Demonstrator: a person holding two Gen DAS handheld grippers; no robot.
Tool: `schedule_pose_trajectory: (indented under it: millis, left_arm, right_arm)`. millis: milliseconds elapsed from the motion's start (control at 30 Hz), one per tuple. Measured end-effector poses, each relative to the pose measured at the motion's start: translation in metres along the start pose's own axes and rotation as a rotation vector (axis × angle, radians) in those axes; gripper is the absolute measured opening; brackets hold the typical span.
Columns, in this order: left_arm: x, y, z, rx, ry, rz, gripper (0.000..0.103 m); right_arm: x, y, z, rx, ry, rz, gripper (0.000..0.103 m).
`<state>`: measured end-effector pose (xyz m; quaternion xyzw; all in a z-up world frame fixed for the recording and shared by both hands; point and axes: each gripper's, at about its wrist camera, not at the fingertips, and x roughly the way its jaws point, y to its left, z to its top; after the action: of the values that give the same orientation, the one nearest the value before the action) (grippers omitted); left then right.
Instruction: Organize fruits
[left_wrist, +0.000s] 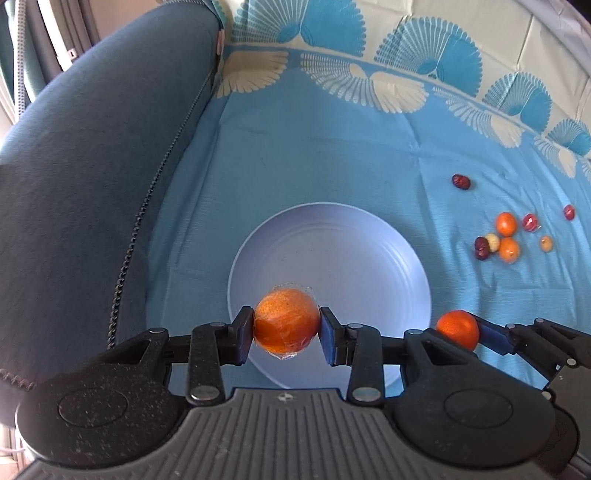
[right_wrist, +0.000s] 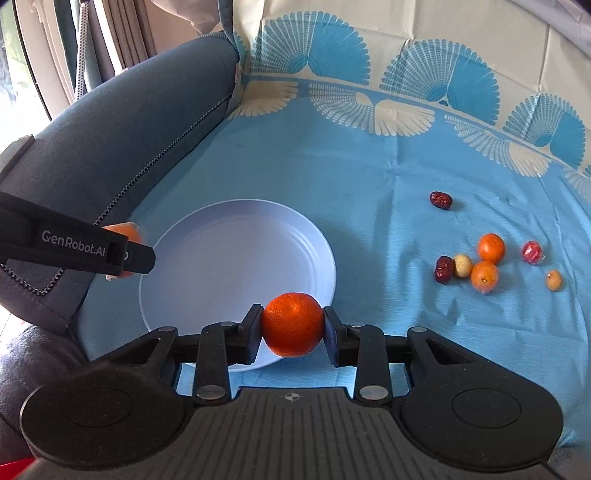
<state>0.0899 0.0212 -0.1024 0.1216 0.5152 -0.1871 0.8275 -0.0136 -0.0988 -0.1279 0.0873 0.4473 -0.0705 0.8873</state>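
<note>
The left gripper (left_wrist: 287, 331) is closed around a plastic-wrapped orange (left_wrist: 286, 323), with both pads pressing on its sides, and it holds this fruit above the near edge of the pale blue plate (left_wrist: 332, 243). The right gripper (right_wrist: 293, 330) is also closed, gripping a bare orange (right_wrist: 293, 324) between its pads, above the near right rim of the same plate; in the left wrist view this second orange shows just to the right of the plate, partly hidden behind the left gripper's body. The plate itself has nothing lying in it and rests on a blue cloth (right_wrist: 369, 184) with a fan pattern along its far border. To the left of the plate there is a dark blue cushion (right_wrist: 122, 122) with a zipper, and the plate lies close beside it. The other fruits lie on the cloth, well apart to the right of the plate: two small oranges (right_wrist: 491, 248) touching each other, a pale round fruit (right_wrist: 462, 265) and a dark red date (right_wrist: 443, 270) just beside them, a red wrapped fruit (right_wrist: 532, 252) and a small yellowish fruit (right_wrist: 554, 280) further right. One more dark date (right_wrist: 440, 199) lies alone, further from the plate's far right side.
</note>
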Motion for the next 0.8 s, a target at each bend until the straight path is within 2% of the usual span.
schedule_pose_trajectory:
  millis: [300, 333, 367, 400, 433, 467, 500, 533, 633, 800]
  left_arm:
    - [0.051, -0.005, 0.011, 0.048, 0.059, 0.026, 0.042]
    - [0.053, -0.005, 0.012, 0.051, 0.053, 0.023, 0.044]
    - [0.052, -0.004, 0.014, 0.051, 0.04, 0.02, 0.059]
    - [0.048, -0.004, 0.016, 0.049, 0.016, 0.023, 0.083]
    - [0.042, -0.004, 0.017, 0.046, -0.017, 0.039, 0.094]
    - [0.032, -0.004, 0.018, 0.044, -0.059, 0.06, 0.102]
    - [0.022, -0.005, 0.018, 0.05, -0.097, 0.07, 0.103]
    - [0.014, -0.006, 0.018, 0.069, -0.114, 0.071, 0.103]
    - [-0.012, -0.007, 0.008, 0.09, -0.114, 0.109, 0.103]
    - [-0.054, -0.002, -0.036, 0.065, -0.072, 0.111, 0.103]
  right_arm:
    - [0.043, 0.002, 0.001, -0.044, 0.06, -0.002, 0.036]
    - [0.046, 0.003, 0.001, -0.047, 0.066, 0.002, 0.037]
    - [0.047, 0.003, 0.003, -0.05, 0.063, 0.002, 0.037]
    - [0.047, 0.004, 0.004, -0.051, 0.058, 0.0, 0.042]
    - [0.045, 0.004, 0.007, -0.051, 0.05, -0.006, 0.057]
    - [0.041, 0.003, 0.01, -0.047, 0.035, -0.016, 0.066]
    - [0.035, 0.001, 0.012, -0.041, 0.018, -0.03, 0.08]
    - [0.027, -0.001, 0.014, -0.037, 0.003, -0.042, 0.087]
    - [-0.001, -0.009, 0.011, -0.026, -0.003, -0.048, 0.092]
    - [-0.055, -0.014, -0.019, 0.039, 0.035, -0.018, 0.096]
